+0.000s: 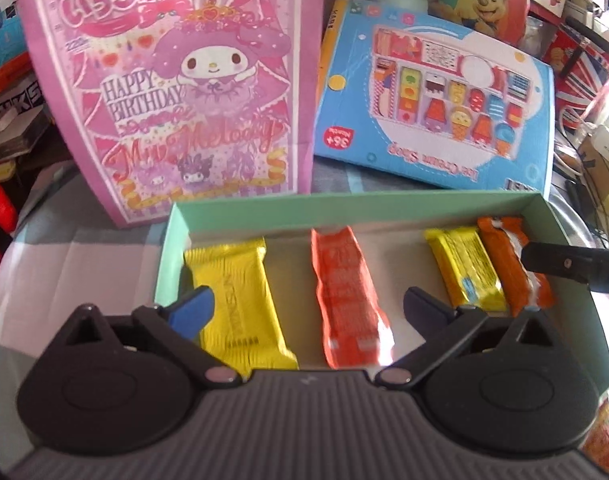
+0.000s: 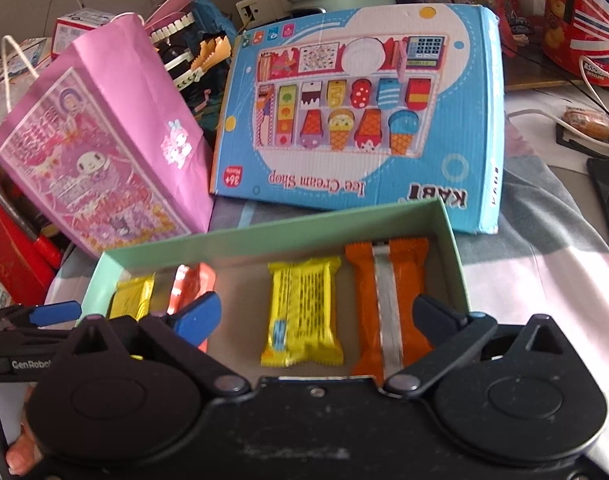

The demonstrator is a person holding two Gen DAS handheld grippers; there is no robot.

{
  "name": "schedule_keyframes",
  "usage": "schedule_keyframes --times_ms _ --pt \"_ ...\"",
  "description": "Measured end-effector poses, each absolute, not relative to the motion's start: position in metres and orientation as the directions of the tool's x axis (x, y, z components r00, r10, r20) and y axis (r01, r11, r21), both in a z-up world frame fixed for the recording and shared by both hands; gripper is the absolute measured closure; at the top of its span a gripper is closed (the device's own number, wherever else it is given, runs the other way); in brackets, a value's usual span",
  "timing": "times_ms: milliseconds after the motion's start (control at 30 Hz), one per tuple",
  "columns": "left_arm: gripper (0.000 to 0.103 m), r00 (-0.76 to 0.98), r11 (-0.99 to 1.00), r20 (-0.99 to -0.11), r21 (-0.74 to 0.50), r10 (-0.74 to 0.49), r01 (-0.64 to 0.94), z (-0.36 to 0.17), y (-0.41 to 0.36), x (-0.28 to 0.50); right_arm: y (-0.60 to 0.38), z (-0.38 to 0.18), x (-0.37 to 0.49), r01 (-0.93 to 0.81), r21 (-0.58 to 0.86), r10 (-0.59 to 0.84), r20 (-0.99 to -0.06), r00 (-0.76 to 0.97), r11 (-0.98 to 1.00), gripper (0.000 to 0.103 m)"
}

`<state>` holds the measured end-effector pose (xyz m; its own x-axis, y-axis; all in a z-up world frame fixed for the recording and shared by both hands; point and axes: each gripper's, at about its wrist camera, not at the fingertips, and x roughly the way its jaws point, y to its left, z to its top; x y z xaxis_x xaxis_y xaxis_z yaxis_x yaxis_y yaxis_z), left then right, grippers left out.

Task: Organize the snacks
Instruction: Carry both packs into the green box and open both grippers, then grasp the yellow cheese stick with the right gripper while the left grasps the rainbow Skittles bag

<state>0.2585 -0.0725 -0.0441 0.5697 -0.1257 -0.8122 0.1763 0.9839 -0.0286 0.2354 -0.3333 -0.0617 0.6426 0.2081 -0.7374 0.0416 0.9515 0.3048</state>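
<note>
Green box (image 1: 384, 204): four snack bars lying lengthwise, pointing away from both grippers. Left gripper (image 1: 310, 308) spread wide, empty, over red bar (image 1: 344, 300); right gripper (image 2: 316, 316) likewise over yellow bar (image 2: 302, 312).

I see bright daylight washing out the tablecloth (image 2: 544, 280), glare on the orange wrapper (image 1: 344, 300), soft motion blur, and fisheye bending with dark corners.

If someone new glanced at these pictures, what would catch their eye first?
Probably the pink bag standing behind the green box, with the blue toy box lying beside it. Next, four snack packs in a row inside the green box: yellow, red, yellow, orange.
</note>
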Motion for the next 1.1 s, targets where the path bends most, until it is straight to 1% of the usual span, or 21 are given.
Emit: schedule_keyframes --times_ms 433,667,833,900,933,967,1033,1067,1100 --pt "0.0 0.562 0.972 -0.808 -0.056 -0.178 0.228 -0.023 -0.066 0.161 -0.336 -0.038 0.146 0.014 0.312 0.232 -0.737 0.635 0.95 0.0" --pt "0.0 0.522 0.967 -0.828 -0.085 -0.203 0.24 -0.034 -0.059 0.103 -0.34 -0.046 0.09 0.012 0.336 0.261 -0.751 0.607 0.942 0.0" --pt "0.0 0.499 0.96 -0.84 -0.089 -0.215 0.264 -0.044 -0.06 0.07 -0.341 -0.057 0.06 -0.007 0.328 0.269 -0.763 0.588 0.945 0.0" --pt "0.0 0.486 0.957 -0.845 -0.093 -0.222 0.275 -0.048 -0.062 0.058 -0.34 -0.061 0.051 -0.013 0.333 0.278 -0.765 0.58 0.943 0.005" --pt "0.0 0.477 0.954 -0.849 -0.099 -0.229 0.283 -0.051 -0.063 0.053 -0.339 -0.064 0.047 -0.018 0.338 0.286 -0.766 0.576 0.941 0.013" --pt "0.0 0.469 0.952 -0.852 -0.102 -0.234 0.289 -0.054 -0.065 0.049 -0.338 -0.066 0.043 -0.021 0.345 0.294 -0.765 0.573 0.938 0.018" --pt "0.0 0.46 0.949 -0.856 -0.104 -0.237 0.297 -0.059 -0.068 0.043 -0.336 -0.072 0.035 -0.023 0.356 0.304 -0.762 0.571 0.934 0.025" --pt "0.001 0.455 0.949 -0.858 -0.103 -0.236 0.299 -0.062 -0.07 0.041 -0.334 -0.075 0.033 -0.027 0.353 0.305 -0.766 0.566 0.935 0.031" --pt "0.002 0.449 0.947 -0.862 -0.101 -0.236 0.304 -0.065 -0.073 0.04 -0.332 -0.079 0.032 -0.033 0.347 0.305 -0.772 0.557 0.937 0.033"
